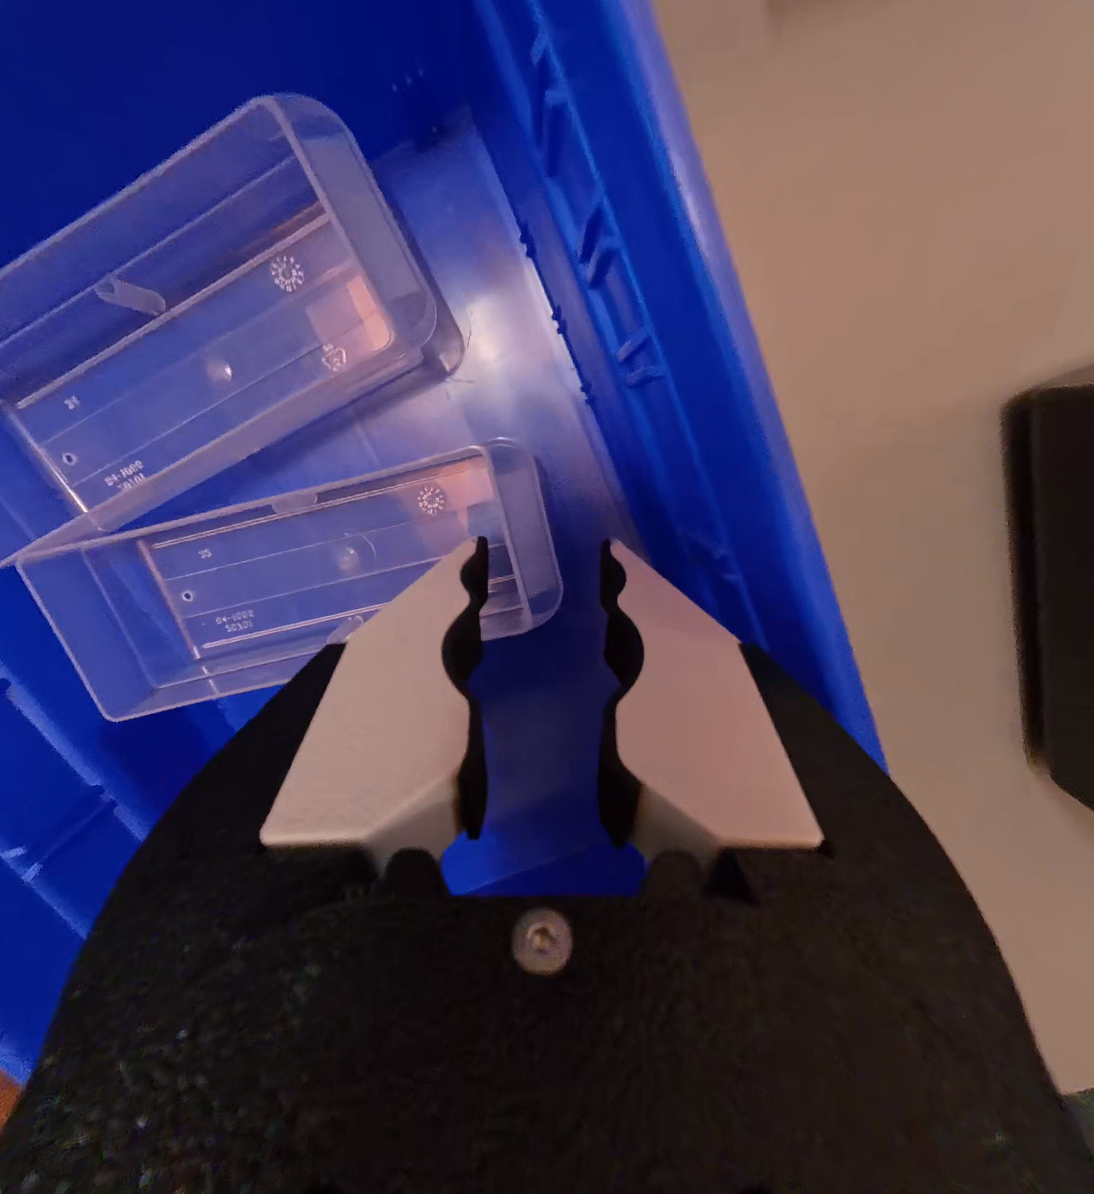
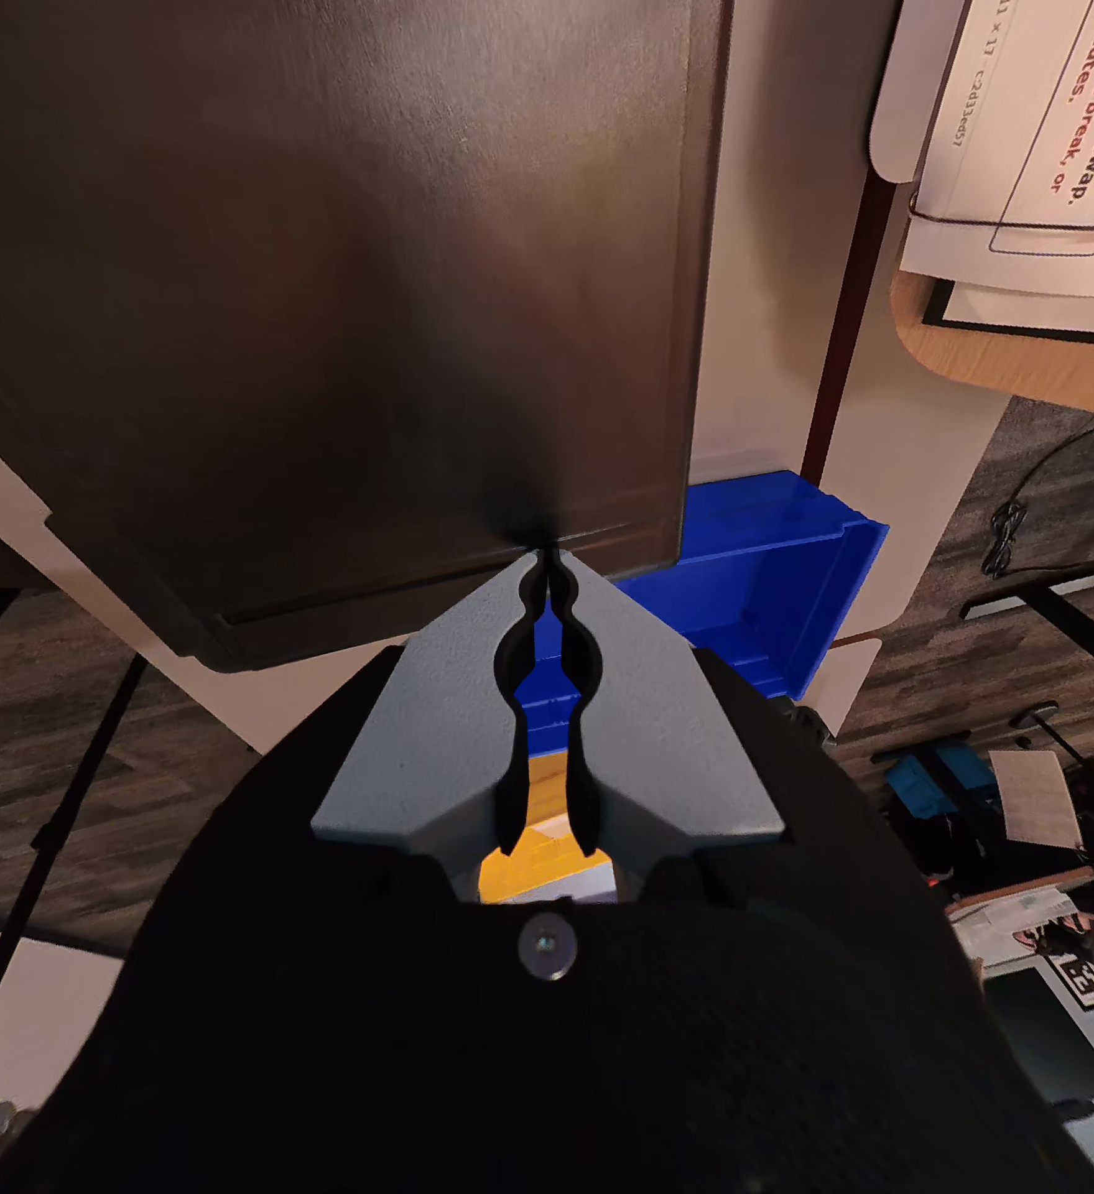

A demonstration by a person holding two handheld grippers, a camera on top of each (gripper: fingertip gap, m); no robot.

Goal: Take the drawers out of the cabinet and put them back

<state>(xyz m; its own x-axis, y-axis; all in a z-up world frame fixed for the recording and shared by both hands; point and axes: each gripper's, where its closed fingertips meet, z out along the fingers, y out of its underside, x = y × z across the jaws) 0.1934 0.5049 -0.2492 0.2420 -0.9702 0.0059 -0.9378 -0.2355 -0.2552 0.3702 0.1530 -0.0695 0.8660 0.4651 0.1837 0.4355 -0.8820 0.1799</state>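
Two clear plastic drawers lie inside a blue bin: the upper drawer and the lower drawer, which overlap at one edge. My left gripper is open and empty above the bin, with its left fingertip over the lower drawer's right end. The black cabinet fills the right wrist view, and a corner of it shows in the left wrist view. My right gripper is shut, its tips pressed against the cabinet's flat panel near its lower edge. The cabinet's drawer slots are hidden.
The blue bin stands on a white table behind the cabinet. Printed sheets lie on a wooden top at the upper right. Cables and stands are on the wood-pattern floor. A yellow object shows between my right fingers.
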